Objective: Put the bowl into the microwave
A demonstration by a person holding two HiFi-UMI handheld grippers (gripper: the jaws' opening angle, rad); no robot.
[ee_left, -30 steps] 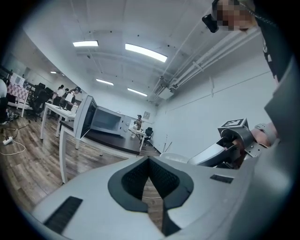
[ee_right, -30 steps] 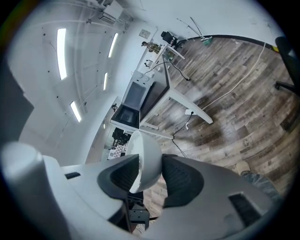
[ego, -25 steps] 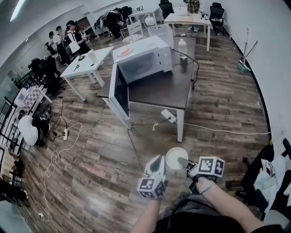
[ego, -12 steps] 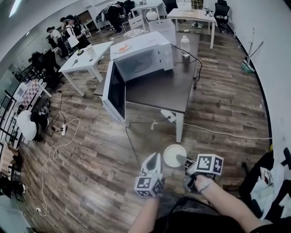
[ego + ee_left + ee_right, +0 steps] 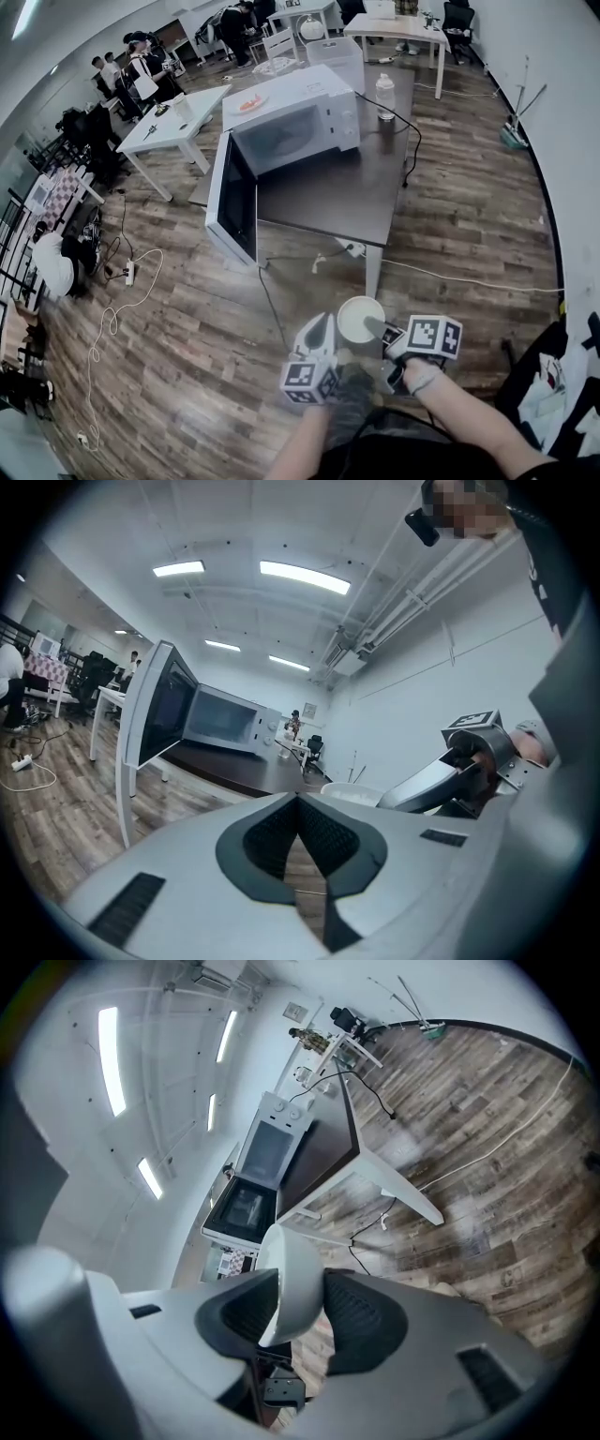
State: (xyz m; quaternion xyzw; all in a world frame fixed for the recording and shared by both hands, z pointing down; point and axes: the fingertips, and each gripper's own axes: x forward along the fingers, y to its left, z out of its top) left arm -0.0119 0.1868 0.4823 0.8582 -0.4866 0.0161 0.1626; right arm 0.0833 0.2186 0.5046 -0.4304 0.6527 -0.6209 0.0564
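Your right gripper [image 5: 298, 1299] has its jaws pinching the wall of the white bowl [image 5: 292, 1274]: one pad sits inside the rim and the other against the outside. The bowl stands on edge between them in the right gripper view. From the head view the bowl [image 5: 359, 317] opens upward and looks empty. It hangs over the wood floor [image 5: 187, 319], off the desk and just short of the desk's near right corner.

Your left gripper [image 5: 298, 803] has its jaws pressed together at the tips with nothing between them. It floats just beside the bowl on its left, level with your right gripper [image 5: 373, 329].

Ahead stands the dark desk [image 5: 347, 192]. The white microwave [image 5: 295, 127] sits at its far left corner. The microwave door [image 5: 234, 202] is swung wide open and overhangs the desk's left edge. A clear bottle [image 5: 385, 94] stands along the far edge, to the right of the microwave. A black cable [image 5: 410, 141] runs from there over the desk's right edge.

Beyond the desk are white tables [image 5: 178, 127] and several people at the room's far end.
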